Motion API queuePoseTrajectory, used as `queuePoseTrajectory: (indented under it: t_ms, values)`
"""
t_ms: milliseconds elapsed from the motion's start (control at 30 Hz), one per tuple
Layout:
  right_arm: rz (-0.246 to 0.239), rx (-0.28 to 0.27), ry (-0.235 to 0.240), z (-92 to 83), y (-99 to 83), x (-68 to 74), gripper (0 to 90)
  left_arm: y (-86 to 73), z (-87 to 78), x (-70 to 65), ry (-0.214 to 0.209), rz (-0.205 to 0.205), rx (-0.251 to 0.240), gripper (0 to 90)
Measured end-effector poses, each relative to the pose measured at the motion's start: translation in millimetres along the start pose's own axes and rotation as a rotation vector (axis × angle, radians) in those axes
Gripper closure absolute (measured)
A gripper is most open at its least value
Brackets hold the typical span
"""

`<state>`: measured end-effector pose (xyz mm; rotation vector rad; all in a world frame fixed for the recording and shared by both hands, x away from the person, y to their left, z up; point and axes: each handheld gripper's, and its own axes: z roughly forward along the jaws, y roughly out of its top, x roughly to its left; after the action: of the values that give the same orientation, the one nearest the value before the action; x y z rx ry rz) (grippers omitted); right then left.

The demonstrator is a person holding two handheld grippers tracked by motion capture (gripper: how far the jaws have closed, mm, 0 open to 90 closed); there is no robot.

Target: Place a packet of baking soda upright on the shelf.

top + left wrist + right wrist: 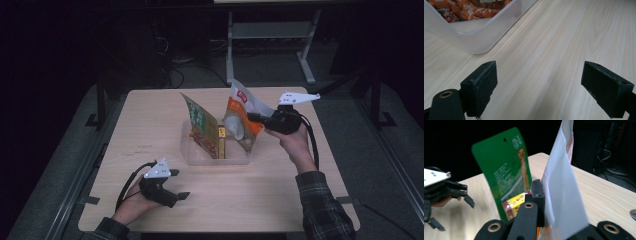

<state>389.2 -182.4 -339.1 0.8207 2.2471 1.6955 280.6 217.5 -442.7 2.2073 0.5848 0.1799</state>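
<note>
My right gripper (pixel 252 119) is shut on an orange and white pouch (pixel 239 120) and holds it upright over the right end of a clear plastic bin (pixel 200 160). In the right gripper view the jaws (pixel 544 205) pinch the pouch's white back (pixel 564 195). A green snack bag (pixel 200 125) stands tilted in the bin, with a small yellow box (pixel 221 142) beside it. My left gripper (pixel 180 184) rests low at the table's front left, open, with nothing between its pads (pixel 484 87). It is apart from the bin's corner (pixel 474 37).
The wooden table (pixel 150 130) has bare room to the left, right and front of the bin. A metal frame and cables (pixel 270 35) stand on the dark floor behind the table. A person's hands and a plaid sleeve (pixel 320 205) come in from the front.
</note>
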Motion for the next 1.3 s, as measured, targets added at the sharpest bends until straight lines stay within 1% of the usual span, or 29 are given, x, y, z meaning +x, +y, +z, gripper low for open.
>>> queuePoseTrajectory:
  t_ms: [100, 233, 333, 433, 500, 767, 933, 1033, 1167, 1200, 1267, 1300]
  values:
    - [0.010, 0.010, -0.023, 2.2, -3.3, -3.0, 90.0, 0.0, -0.1, 0.2, -0.001, -0.003, 0.001, 12.9]
    - [0.023, 0.013, -0.029, 5.0, -7.9, -6.2, 90.0, -0.3, 0.0, 0.2, 0.000, -0.007, 0.001, 13.0]
    - [0.031, 0.018, -0.036, 7.2, -11.2, -7.8, 90.0, -0.2, -0.6, 0.7, 0.002, -0.003, 0.001, 13.0]
    - [0.033, 0.026, -0.041, 9.2, -15.1, -8.3, 90.0, 0.1, 0.0, 0.5, 0.001, -0.010, -0.005, 13.1]
    - [0.035, 0.035, -0.040, 10.5, -17.3, -8.2, 90.0, 0.2, 0.7, 0.6, -0.001, -0.008, -0.004, 13.0]
    - [0.027, 0.051, -0.040, 12.9, -19.0, -6.5, 90.0, -0.2, 1.0, 0.7, -0.001, -0.007, 0.000, 13.2]
    - [0.033, 0.057, -0.043, 12.6, -19.8, -6.7, 89.9, -0.4, 2.7, 0.5, -0.006, 0.005, 0.017, 13.3]
    - [0.029, 0.061, -0.048, 13.6, -20.2, -6.4, 89.9, -0.9, 4.0, -0.4, -0.006, 0.002, 0.024, 13.3]
    - [0.025, 0.080, -0.056, 15.7, -21.1, -4.8, 89.8, -0.1, 4.9, -1.7, -0.010, 0.010, 0.027, 13.4]
    - [0.014, 0.089, -0.061, 16.7, -21.4, -4.9, 89.8, 0.1, 5.3, -1.9, -0.011, 0.012, 0.028, 13.4]
    - [0.008, 0.113, -0.076, 19.4, -23.1, -4.1, 89.9, 0.2, 5.8, -2.0, -0.013, 0.015, 0.032, 13.4]
    - [0.015, 0.107, -0.066, 20.2, -23.6, -4.2, 89.8, 0.1, 5.8, -2.1, -0.014, 0.016, 0.034, 13.4]
